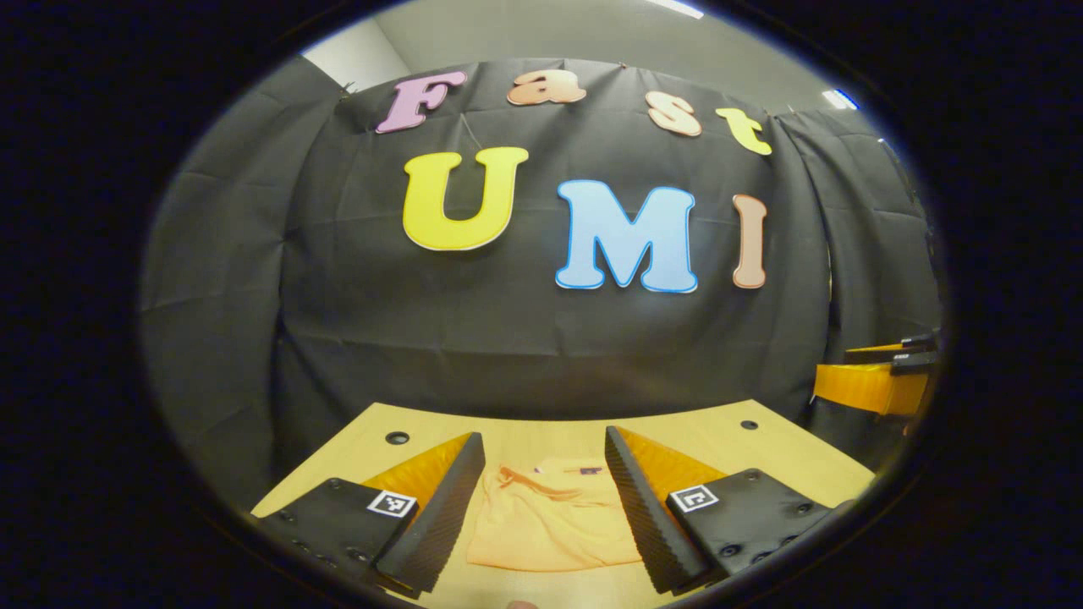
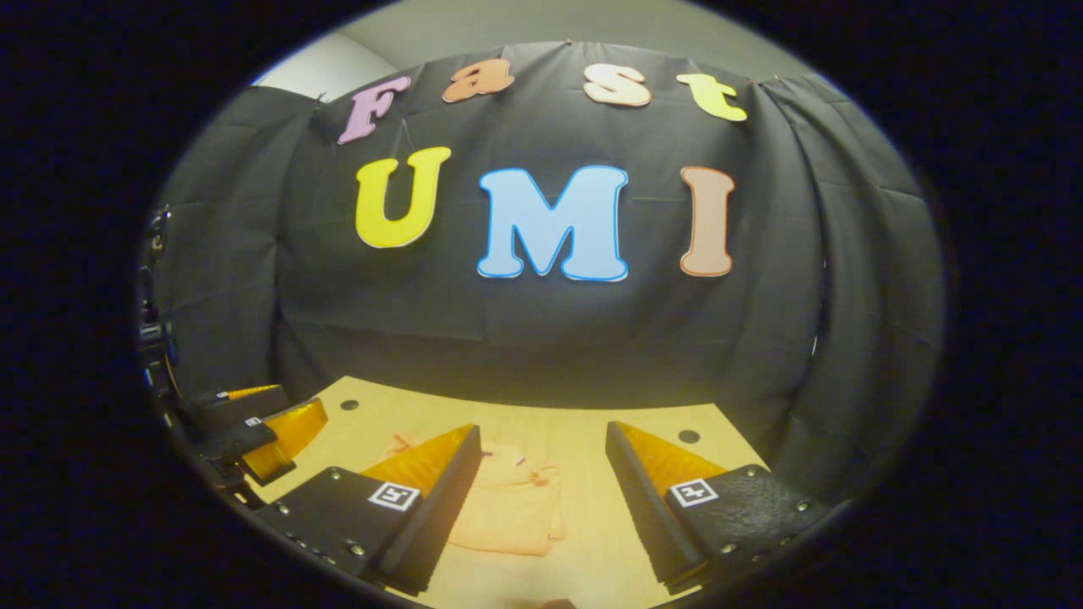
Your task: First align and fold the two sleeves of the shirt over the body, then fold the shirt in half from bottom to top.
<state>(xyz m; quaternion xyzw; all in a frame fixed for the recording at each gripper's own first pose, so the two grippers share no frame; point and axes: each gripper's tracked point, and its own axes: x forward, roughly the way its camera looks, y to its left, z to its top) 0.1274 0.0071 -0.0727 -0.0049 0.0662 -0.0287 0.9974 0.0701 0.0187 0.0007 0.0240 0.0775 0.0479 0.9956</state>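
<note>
A pale orange shirt [image 1: 550, 520] lies folded into a compact shape on the wooden table [image 1: 541, 427]. In the left gripper view it sits between and beyond my left gripper [image 1: 541, 499], whose fingers stand wide apart above the table, holding nothing. In the right gripper view the shirt [image 2: 508, 507] lies toward the left finger of my right gripper [image 2: 537, 495], which is also open and empty, raised off the cloth. The left gripper [image 2: 262, 427] shows at the far left of the right gripper view; the right gripper [image 1: 880, 376] shows at the right edge of the left gripper view.
The table has small dark holes near its back corners [image 1: 397, 437] [image 2: 689, 436]. The black cloth wall [image 1: 541, 321] hangs close behind the table's far edge. Bare wood lies to the right of the shirt [image 2: 609, 524].
</note>
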